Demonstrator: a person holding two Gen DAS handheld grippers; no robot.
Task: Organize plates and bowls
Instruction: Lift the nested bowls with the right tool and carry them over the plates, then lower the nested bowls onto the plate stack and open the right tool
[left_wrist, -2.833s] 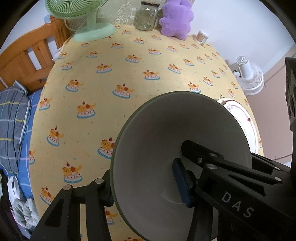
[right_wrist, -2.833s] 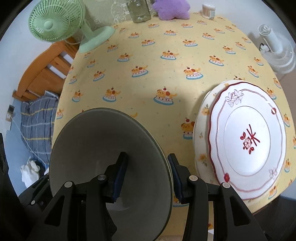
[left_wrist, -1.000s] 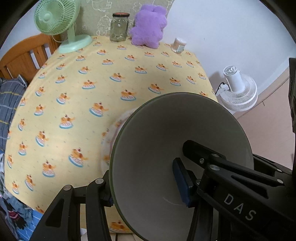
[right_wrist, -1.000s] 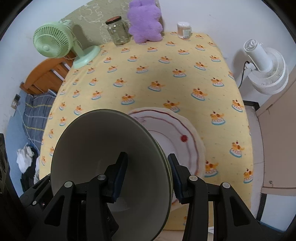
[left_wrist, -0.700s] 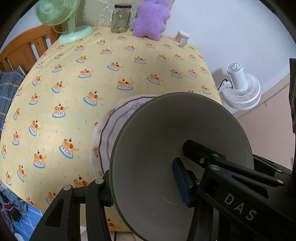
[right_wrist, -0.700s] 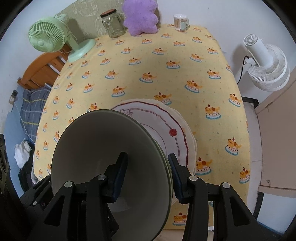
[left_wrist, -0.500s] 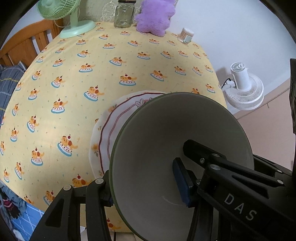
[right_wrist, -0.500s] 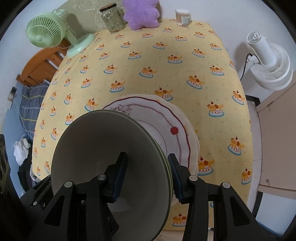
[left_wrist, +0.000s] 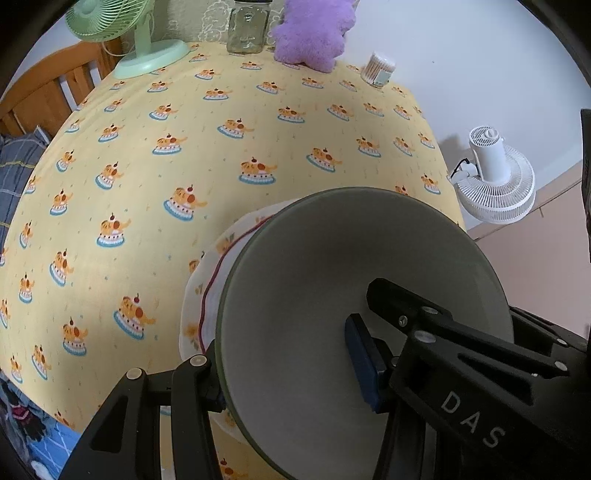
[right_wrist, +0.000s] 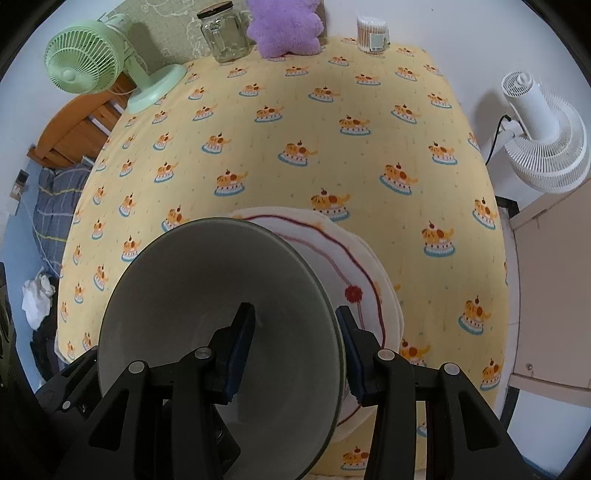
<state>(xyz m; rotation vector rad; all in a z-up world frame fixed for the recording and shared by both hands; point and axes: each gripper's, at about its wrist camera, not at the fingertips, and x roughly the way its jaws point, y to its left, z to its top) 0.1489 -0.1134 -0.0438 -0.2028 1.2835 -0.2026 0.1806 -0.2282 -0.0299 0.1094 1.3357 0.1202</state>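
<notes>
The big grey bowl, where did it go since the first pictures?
The bowl, clamped at its rim by the left gripper and the right gripper, was carried sideways from bare tablecloth to over the stacked plates, and lower. The grip, plates and fans stayed the same.

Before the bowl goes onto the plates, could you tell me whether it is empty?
Empty: the bowl shows only bare grey inside, apart from a finger of each gripper clamped over its rim.
</notes>
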